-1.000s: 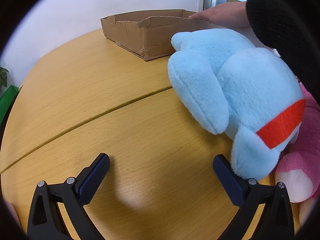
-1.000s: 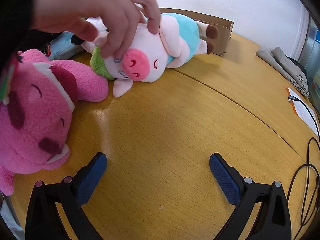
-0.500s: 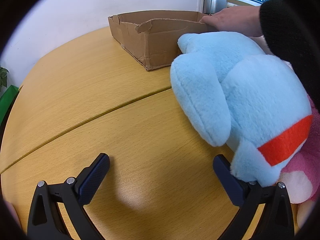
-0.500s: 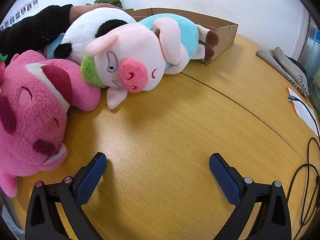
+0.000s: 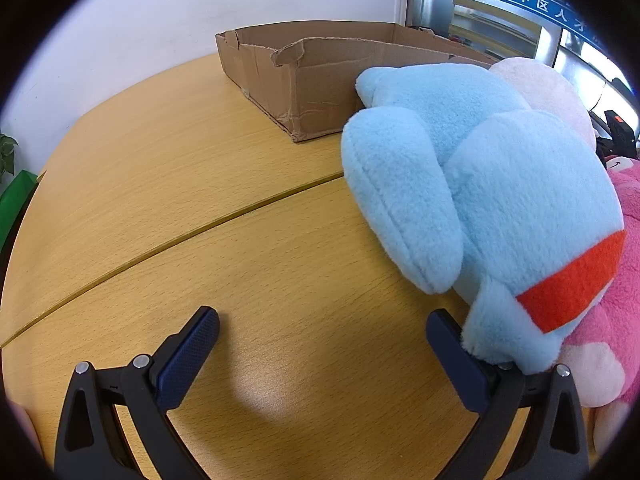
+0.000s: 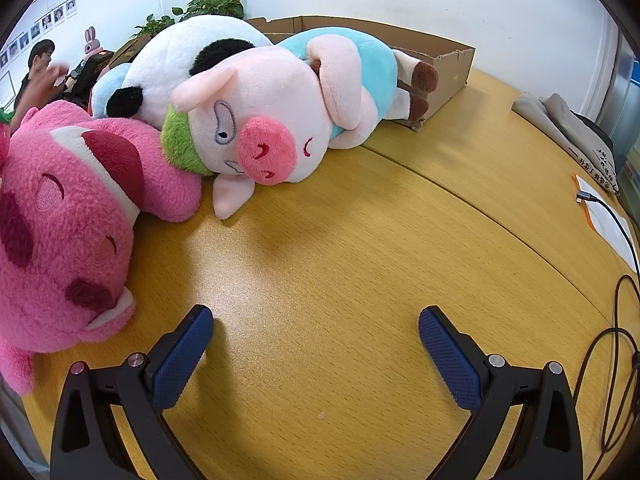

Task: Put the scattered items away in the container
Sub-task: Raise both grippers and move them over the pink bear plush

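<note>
A shallow cardboard box (image 5: 320,76) stands at the far side of the wooden table (image 5: 200,200); it also shows in the right wrist view (image 6: 444,64). A light blue plush (image 5: 500,200) with a red band lies at the right of the left wrist view, its foot touching the right finger of my open left gripper (image 5: 322,340). In the right wrist view a pink pig plush (image 6: 280,120) in a blue shirt, a white and black plush (image 6: 192,60) and a pink bear plush (image 6: 60,220) lie ahead and left of my open, empty right gripper (image 6: 312,340).
A folded grey cloth (image 6: 568,128), a paper sheet (image 6: 608,216) and black cables (image 6: 616,320) lie at the table's right edge. Plants (image 6: 212,4) stand behind the box. A person (image 6: 36,68) sits far left.
The hand in the black sleeve that was touching the plush toys and box has withdrawn from both views. The left view has moved slightly closer to the box. Both grippers stay open.
</note>
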A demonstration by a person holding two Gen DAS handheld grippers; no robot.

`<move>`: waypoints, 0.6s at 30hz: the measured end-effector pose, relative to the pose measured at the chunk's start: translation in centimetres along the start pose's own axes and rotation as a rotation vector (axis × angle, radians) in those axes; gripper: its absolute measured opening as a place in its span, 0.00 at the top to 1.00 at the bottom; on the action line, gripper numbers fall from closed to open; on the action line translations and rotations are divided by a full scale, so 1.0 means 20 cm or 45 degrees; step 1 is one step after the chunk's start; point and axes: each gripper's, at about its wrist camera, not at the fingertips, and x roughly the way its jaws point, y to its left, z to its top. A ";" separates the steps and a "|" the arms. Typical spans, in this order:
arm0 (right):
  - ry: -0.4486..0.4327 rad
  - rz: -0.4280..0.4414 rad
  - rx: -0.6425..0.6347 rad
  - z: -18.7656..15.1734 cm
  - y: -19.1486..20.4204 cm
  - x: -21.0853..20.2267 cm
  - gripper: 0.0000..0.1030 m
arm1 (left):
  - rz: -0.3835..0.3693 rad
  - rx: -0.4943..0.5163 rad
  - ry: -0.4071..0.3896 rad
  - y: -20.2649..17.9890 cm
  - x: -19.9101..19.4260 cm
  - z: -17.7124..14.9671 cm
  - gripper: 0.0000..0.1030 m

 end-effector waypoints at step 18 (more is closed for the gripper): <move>0.001 -0.024 0.031 0.03 0.00 0.02 0.00 | 0.035 -0.046 -0.001 -0.09 0.05 0.06 0.00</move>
